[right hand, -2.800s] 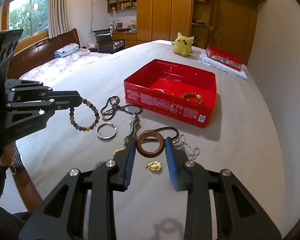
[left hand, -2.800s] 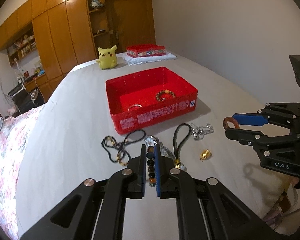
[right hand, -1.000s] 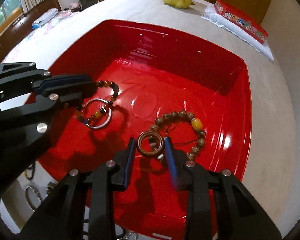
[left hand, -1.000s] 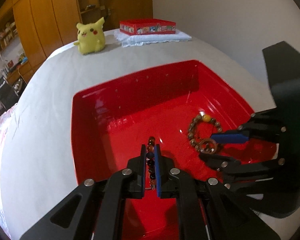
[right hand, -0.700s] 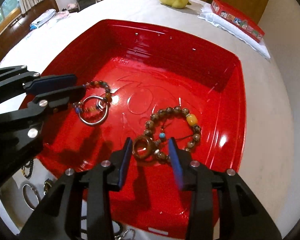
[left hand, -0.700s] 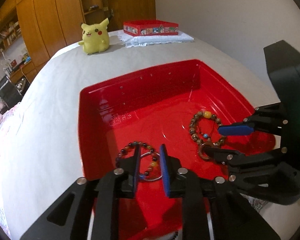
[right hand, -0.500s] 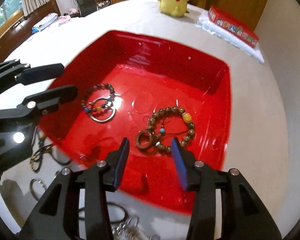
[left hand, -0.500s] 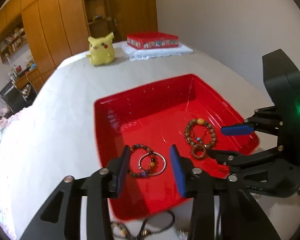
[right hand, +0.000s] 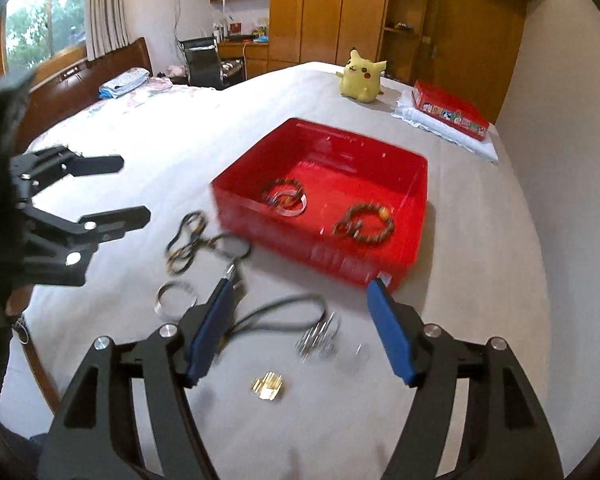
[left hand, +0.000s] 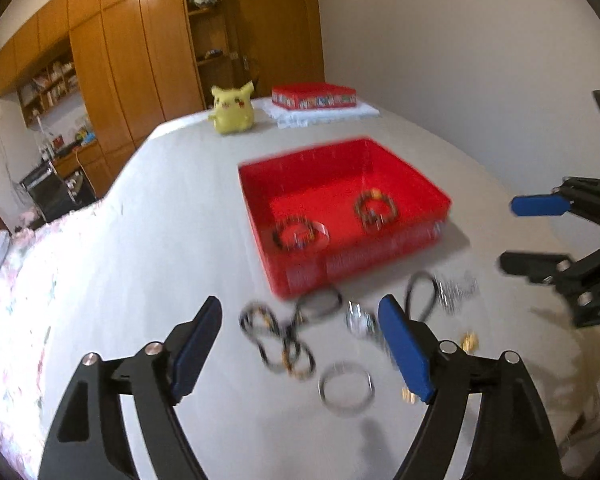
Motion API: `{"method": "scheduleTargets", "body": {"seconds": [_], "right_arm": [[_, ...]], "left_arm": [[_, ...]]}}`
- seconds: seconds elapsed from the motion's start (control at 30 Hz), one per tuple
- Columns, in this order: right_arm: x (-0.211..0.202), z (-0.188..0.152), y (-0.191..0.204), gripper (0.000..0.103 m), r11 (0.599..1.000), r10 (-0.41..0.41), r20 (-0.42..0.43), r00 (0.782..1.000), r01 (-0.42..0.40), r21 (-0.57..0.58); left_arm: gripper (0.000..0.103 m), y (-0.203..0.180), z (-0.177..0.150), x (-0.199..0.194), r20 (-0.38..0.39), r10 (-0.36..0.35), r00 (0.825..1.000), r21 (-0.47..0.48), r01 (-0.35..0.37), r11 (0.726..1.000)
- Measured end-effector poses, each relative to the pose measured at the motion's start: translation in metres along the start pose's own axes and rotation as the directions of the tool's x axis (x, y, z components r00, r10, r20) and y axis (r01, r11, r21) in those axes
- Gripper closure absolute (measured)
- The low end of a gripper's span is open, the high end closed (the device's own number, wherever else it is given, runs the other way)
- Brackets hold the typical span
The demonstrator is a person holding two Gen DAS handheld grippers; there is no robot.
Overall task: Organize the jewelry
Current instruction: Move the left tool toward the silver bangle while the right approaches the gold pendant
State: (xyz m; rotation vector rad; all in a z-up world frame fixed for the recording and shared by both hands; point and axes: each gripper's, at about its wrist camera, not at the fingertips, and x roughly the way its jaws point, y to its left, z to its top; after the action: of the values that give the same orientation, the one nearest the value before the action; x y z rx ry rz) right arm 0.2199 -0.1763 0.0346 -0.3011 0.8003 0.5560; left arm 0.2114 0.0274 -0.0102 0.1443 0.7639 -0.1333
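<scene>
Hovering over the white bedcover (left hand: 148, 240), both grippers carry nothing. Left gripper (left hand: 300, 344): jaws spread wide and opening, nothing between the pads; pieces on the cover show through the gap. Right gripper (right hand: 300, 320): jaws spread and opening, likewise nothing pinched.

Red tray (right hand: 416, 184) sits ahead of both grippers, beyond the fingertips. Inside it: a dark bead bracelet (right hand: 282, 192) lying over a silver bangle (right hand: 296, 208) on the side nearer the left gripper, and a brown bead bracelet (right hand: 364, 222) with one yellow bead on the side nearer the right gripper. A small ring shape touches it; blur hides detail.

Loose pieces between tray and grippers:
- black bead necklace (left hand: 276, 336), between the left gripper's fingers in its view
- silver bangle on the cover (left hand: 346, 388), just below the necklace
- black cord (right hand: 284, 312), between the right gripper's fingers in its view
- silver chain (right hand: 318, 338), beside the cord
- gold charm (right hand: 268, 386), nearest the right gripper

Both views are motion-blurred.

Far behind the tray: yellow plush toy (left hand: 232, 110), red box (left hand: 314, 96) on a white cloth.
</scene>
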Motion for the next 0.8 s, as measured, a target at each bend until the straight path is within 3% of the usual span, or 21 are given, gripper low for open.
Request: {"method": "scheduleTargets", "body": {"seconds": [0.2,0.37,0.7,0.8], "right_arm": [[0.002,-0.061,0.015,0.034,0.996,0.038,-0.036,0.999,-0.035,0.077],[0.016,-0.099,0.019,0.035,0.988,0.050,-0.077,0.996,-0.039,0.147],[0.040,-0.116,0.010,0.053,0.980,0.071,-0.096,0.993,-0.052,0.193],[0.046,-0.115,0.011,0.054,0.981,0.077,-0.099,0.992,-0.057,0.184]], "left_arm": [[0.022,-0.016,-0.066,0.020,-0.085,-0.068,0.994,-0.017,0.067,0.998],[0.023,-0.026,-0.095,0.052,-0.165,-0.064,0.984,-0.021,0.062,0.998],[0.023,-0.030,-0.089,0.073,-0.143,-0.025,0.989,-0.025,0.022,0.999],[0.033,-0.030,-0.087,0.074,-0.134,-0.026,0.991,-0.025,0.023,0.999]]}}
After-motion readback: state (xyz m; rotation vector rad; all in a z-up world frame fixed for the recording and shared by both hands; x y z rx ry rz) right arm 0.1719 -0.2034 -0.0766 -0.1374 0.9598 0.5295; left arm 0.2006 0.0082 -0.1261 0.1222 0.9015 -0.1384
